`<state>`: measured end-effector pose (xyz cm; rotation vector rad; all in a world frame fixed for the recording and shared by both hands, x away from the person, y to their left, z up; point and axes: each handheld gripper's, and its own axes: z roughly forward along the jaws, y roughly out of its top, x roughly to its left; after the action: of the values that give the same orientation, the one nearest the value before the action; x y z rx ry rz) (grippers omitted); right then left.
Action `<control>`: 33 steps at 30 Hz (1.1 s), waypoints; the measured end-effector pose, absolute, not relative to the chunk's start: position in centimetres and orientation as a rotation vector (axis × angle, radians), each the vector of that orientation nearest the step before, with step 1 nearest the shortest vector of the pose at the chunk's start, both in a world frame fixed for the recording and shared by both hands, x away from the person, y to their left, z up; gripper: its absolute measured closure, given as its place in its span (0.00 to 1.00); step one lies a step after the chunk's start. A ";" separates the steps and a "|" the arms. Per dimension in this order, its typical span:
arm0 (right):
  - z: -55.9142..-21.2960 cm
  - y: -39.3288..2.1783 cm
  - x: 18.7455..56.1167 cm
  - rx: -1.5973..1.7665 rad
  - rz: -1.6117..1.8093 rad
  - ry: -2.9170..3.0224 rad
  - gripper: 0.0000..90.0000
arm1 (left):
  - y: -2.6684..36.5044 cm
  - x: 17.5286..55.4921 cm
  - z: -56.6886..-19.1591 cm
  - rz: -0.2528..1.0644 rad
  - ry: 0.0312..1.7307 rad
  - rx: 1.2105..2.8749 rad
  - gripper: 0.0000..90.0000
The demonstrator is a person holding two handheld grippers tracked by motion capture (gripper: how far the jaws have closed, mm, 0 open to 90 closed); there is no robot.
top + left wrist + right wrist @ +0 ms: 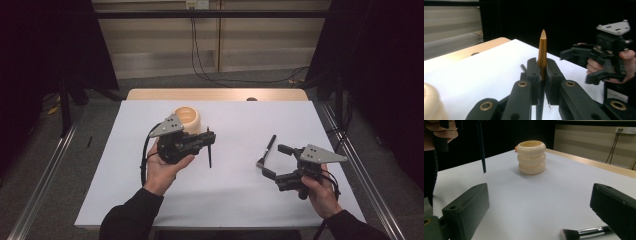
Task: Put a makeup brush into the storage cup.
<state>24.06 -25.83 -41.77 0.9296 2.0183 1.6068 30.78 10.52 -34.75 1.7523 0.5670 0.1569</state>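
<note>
My left gripper [209, 138] is shut on a slim stick [209, 152] with a dark shaft and a gold pointed end [542, 50], and holds it above the white table sheet [225, 200]. The stick's dark shaft [481, 150] hangs down at the upper left of the right gripper view. Just behind the left gripper stands a cream ribbed cup [189, 118], upright and open-topped [531, 157]. A makeup brush [267, 150] with a black handle lies on the sheet. My right gripper [276, 161] is open right beside the brush, whose bristle head [584, 232] lies low between the jaws, untouched.
The table's wooden far edge [215, 94] runs across the back, with cables on the floor beyond it. Metal rails [40, 180] flank the table on both sides. Bare white sheet stretches between the two grippers and along the front.
</note>
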 end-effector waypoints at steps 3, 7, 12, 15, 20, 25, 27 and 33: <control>-41.8 -26.4 23.7 0.937 1.603 2.007 0.02 | 10.9 31.2 -34.7 0.172 0.587 1.748 0.93; -42.0 -26.8 23.3 0.951 1.596 2.011 0.02 | 11.4 31.9 -34.3 0.202 0.591 1.748 0.93; -42.2 -27.4 22.8 0.965 1.591 1.987 0.02 | 12.1 32.8 -33.7 0.245 0.622 1.752 0.93; -42.3 -27.7 22.8 0.973 1.593 1.980 0.02 | 12.3 33.0 -33.1 0.264 0.627 1.750 0.93; -42.4 -27.5 22.8 0.967 1.586 1.987 0.02 | 12.5 33.9 -32.4 0.294 0.643 1.747 0.93; -42.7 -27.4 22.8 0.971 1.596 1.999 0.02 | 13.4 35.2 -32.1 0.348 0.685 1.744 0.93; -42.7 -27.4 22.8 0.975 1.595 1.998 0.02 | 13.6 35.8 -32.2 0.345 0.689 1.730 0.93; -42.8 -27.6 22.9 0.980 1.593 1.989 0.03 | 13.4 36.4 -31.7 0.375 0.705 1.721 0.93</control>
<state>22.88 -27.57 -42.81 0.9799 1.9894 1.5931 36.35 13.37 -31.68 1.7213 0.7049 0.3748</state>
